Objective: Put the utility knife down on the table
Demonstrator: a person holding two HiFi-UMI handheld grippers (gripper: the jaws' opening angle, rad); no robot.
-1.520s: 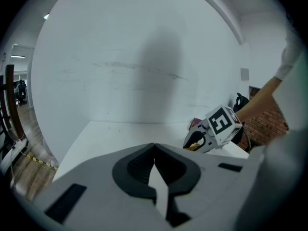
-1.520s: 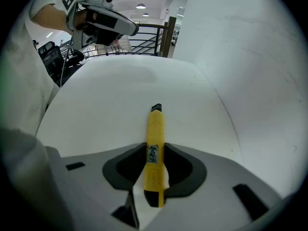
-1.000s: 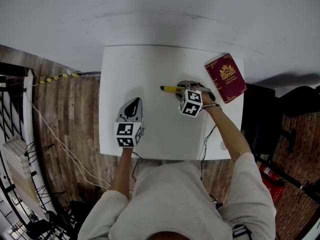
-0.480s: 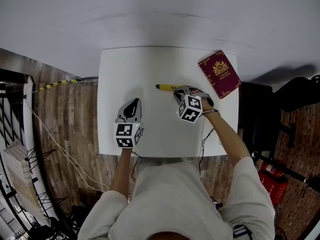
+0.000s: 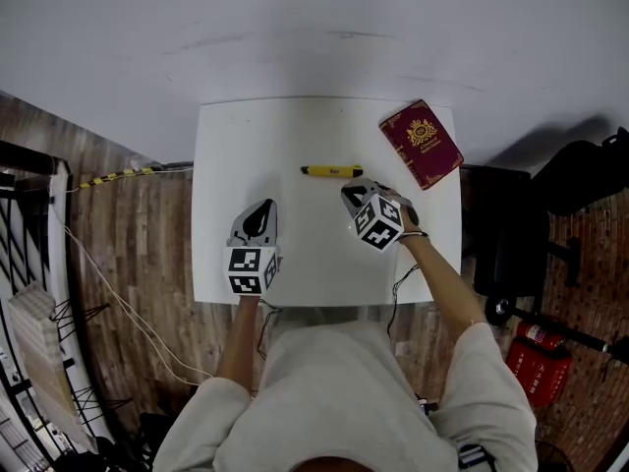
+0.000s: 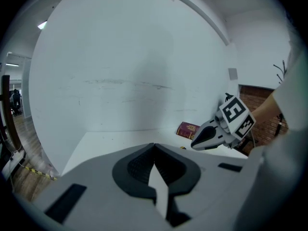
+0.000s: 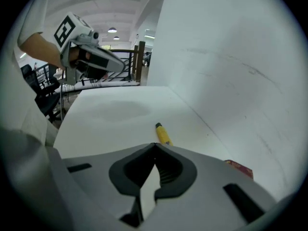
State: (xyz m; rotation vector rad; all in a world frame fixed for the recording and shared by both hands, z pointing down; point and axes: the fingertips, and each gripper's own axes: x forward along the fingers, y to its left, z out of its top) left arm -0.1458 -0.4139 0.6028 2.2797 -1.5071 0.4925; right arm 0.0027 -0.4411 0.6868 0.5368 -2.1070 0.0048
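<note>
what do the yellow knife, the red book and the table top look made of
Utility knife: probably plastic, from its uniform bright yellow body with a dark tip. Red book: likely a leather-look or cloth cover, dark red with gold stamping. Table: smooth matte white, perhaps laminate; hard to tell.

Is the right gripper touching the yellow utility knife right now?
Apart. The head view shows bare table between the right gripper and the utility knife.

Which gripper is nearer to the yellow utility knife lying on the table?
Right. The right gripper hovers just on the person's side of the utility knife, near its right end, not touching it. The left gripper is farther off, toward the left of the table.
</note>
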